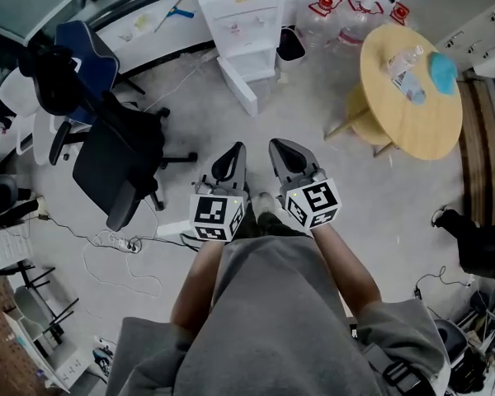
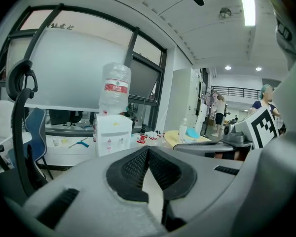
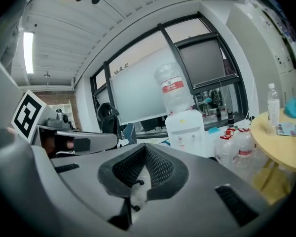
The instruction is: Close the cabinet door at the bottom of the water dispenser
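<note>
The white water dispenser (image 1: 239, 11) stands at the far side of the floor in the head view, its bottom cabinet door (image 1: 238, 86) swung out toward me. Both grippers are held side by side in front of my body, well short of it. My left gripper (image 1: 231, 152) and right gripper (image 1: 280, 145) are both shut with nothing between the pads. The left gripper view shows its jaws (image 2: 148, 153) met, with the dispenser (image 2: 111, 135) and its bottle (image 2: 115, 89) far ahead. In the right gripper view the jaws (image 3: 145, 150) are also met and the dispenser (image 3: 185, 130) stands ahead.
A black office chair (image 1: 120, 163) and a blue chair (image 1: 84, 49) stand to the left. A round yellow table (image 1: 412, 89) with a bottle is at the right. Water jugs (image 1: 346, 13) and a black bin (image 1: 290, 46) sit beside the dispenser. Cables (image 1: 115, 244) trail on the floor.
</note>
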`<state>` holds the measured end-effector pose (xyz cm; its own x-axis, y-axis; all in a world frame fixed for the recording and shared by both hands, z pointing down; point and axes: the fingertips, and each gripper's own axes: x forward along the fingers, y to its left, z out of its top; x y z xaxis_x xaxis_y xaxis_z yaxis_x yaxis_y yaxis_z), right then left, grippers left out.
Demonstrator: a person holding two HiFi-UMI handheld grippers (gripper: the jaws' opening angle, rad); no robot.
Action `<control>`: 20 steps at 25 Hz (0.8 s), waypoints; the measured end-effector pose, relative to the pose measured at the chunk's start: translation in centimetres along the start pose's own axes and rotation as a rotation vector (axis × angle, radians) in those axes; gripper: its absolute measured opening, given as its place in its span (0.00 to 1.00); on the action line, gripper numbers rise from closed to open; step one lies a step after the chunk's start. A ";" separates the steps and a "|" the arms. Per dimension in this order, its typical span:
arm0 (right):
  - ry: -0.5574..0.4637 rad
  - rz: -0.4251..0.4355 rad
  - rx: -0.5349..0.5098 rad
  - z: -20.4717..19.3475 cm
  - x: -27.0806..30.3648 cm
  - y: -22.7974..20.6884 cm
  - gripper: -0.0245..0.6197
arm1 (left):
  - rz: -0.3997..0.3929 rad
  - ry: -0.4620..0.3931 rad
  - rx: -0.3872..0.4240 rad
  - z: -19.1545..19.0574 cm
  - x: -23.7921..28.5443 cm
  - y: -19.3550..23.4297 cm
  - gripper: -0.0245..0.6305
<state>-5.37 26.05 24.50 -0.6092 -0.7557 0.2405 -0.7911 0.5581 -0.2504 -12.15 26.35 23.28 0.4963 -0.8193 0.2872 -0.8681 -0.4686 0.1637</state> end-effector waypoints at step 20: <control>0.064 -0.153 0.136 -1.2 14.1 -9.0 0.05 | -0.102 0.135 -0.027 -1.5 14.3 10.4 0.05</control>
<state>-6.96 10.79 31.29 -0.4882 -0.8023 0.3434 -0.8626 0.3838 -0.3296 -14.11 10.26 30.50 0.5789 -0.7153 0.3915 -0.8139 -0.5364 0.2233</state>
